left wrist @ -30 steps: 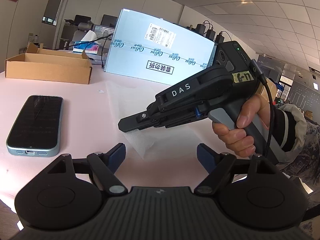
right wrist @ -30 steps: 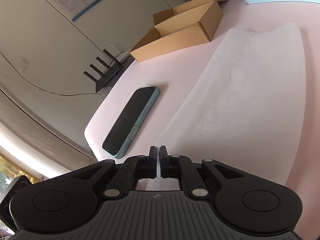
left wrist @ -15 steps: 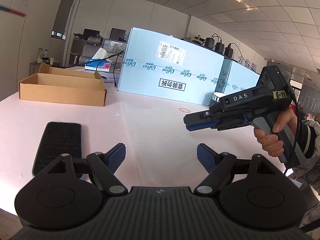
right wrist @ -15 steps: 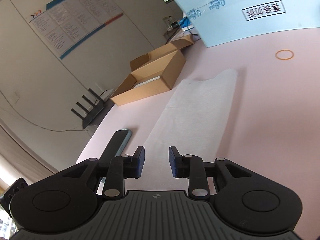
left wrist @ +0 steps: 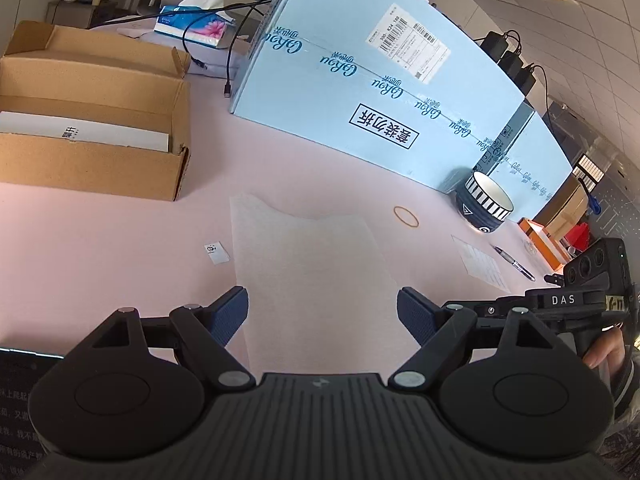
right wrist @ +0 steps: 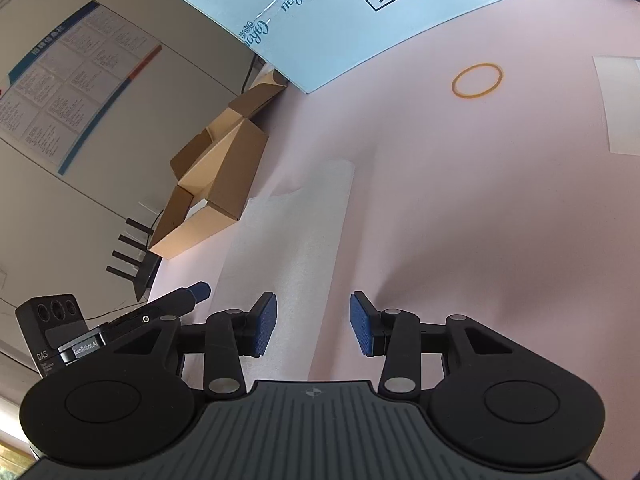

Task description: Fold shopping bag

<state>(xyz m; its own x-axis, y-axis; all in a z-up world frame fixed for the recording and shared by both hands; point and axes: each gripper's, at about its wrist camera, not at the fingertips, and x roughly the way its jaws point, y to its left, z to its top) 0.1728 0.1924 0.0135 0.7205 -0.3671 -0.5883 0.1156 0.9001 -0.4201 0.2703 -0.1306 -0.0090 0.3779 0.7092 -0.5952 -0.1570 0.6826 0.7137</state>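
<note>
Shopping bag flat on pink surface, near end hidden by left gripper — fingers wide apart, empty. Right gripper fingers opening, nothing between — phone cut off.

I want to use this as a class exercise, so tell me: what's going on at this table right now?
A person holds a two-finger gripper in each hand over a pink table to fold a thin white shopping bag. The bag lies flat as a long strip, and neither gripper has hold of it. The left gripper is wide open above the bag's near end. The right gripper is empty, its jaws opening. A cardboard box, a rubber band and a bowl lie nearby, untouched.
</note>
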